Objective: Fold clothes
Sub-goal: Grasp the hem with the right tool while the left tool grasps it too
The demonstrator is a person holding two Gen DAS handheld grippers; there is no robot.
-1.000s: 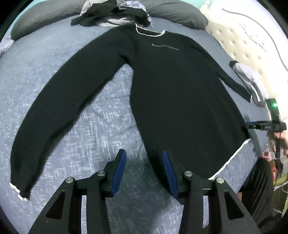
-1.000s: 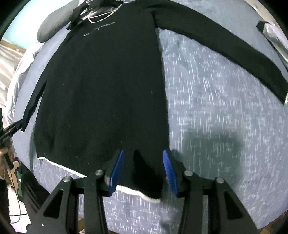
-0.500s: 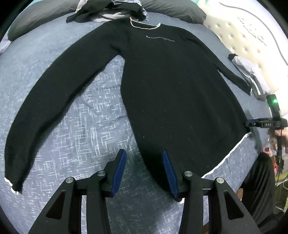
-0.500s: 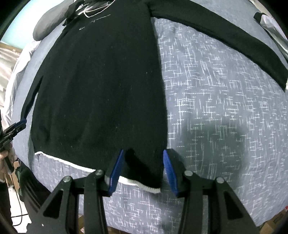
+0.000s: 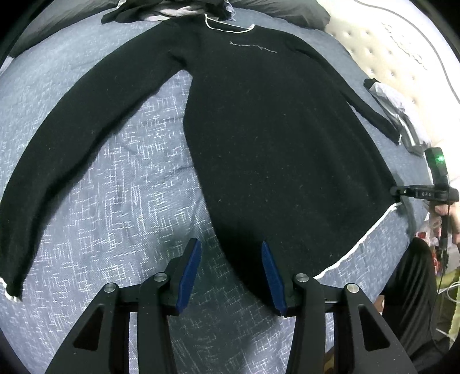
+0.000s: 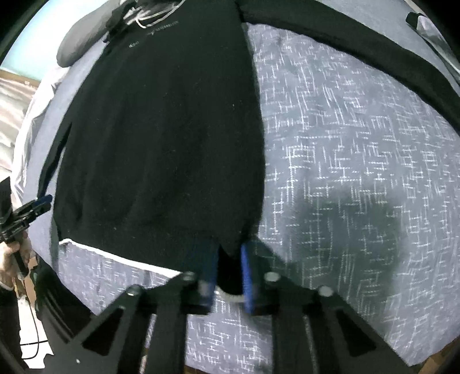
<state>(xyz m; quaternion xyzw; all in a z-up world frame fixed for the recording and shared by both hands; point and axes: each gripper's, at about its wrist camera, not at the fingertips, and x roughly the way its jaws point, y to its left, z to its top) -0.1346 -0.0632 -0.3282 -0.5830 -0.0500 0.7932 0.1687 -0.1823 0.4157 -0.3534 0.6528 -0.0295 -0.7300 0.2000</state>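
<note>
One black sweater lies flat on the bed, both sleeves spread outward. At its near hem, the right hand-held gripper appears, through motion blur, to pinch the white-edged corner. The left hand-held gripper hovers spread over the other hem corner. Beyond the sweater's collar sit one pile of clothes and two grey pillows.

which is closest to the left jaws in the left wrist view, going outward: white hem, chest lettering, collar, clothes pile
1. white hem, just right of the left gripper
2. chest lettering, far up the sweater
3. collar, just beyond
4. clothes pile, top edge
</note>
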